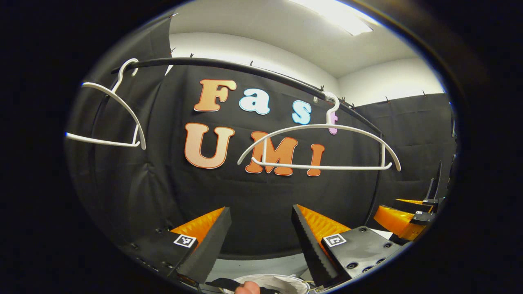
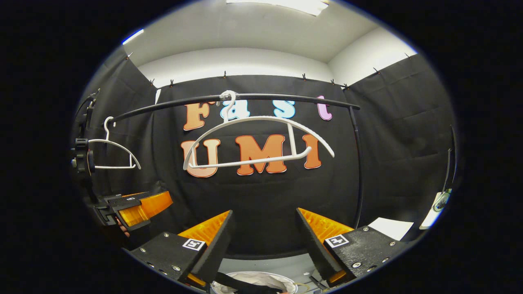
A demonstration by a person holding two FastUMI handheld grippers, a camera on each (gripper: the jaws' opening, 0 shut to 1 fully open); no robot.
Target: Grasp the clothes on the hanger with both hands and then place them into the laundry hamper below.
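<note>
— While both tools face the black wall, how do they stand?

— In the left gripper view the left gripper [image 1: 259, 241] has its fingers spread wide with nothing between them. The right gripper [image 2: 263, 245] in the right gripper view is just the same: spread apart, nothing held.

— Can each see the other?

— Yes. The right gripper [image 1: 402, 220] shows at the right edge of the left gripper view, orange and black. The left gripper [image 2: 137, 206] shows at the left edge of the right gripper view.

— And the hangers?

— Two white ones hang from the black rail [image 1: 245, 67]. The near hanger [image 1: 322, 149] hangs bare above and ahead of the left gripper; the far hanger [image 1: 108, 116] hangs bare toward the rail's left end. In the right gripper view the near hanger [image 2: 257, 141] hangs tilted, its right end turned away.

— Where are the clothes?

— Below. The hamper [image 2: 229, 279] sits under both grippers at the bottom edge, with white cloth [image 2: 265, 281] inside it and a dark strap [image 2: 241, 286] across its top. In the left gripper view the hamper [image 1: 304, 283] shows the same white cloth [image 1: 273, 281], with a fingertip [image 1: 247, 288] at the very bottom.
</note>
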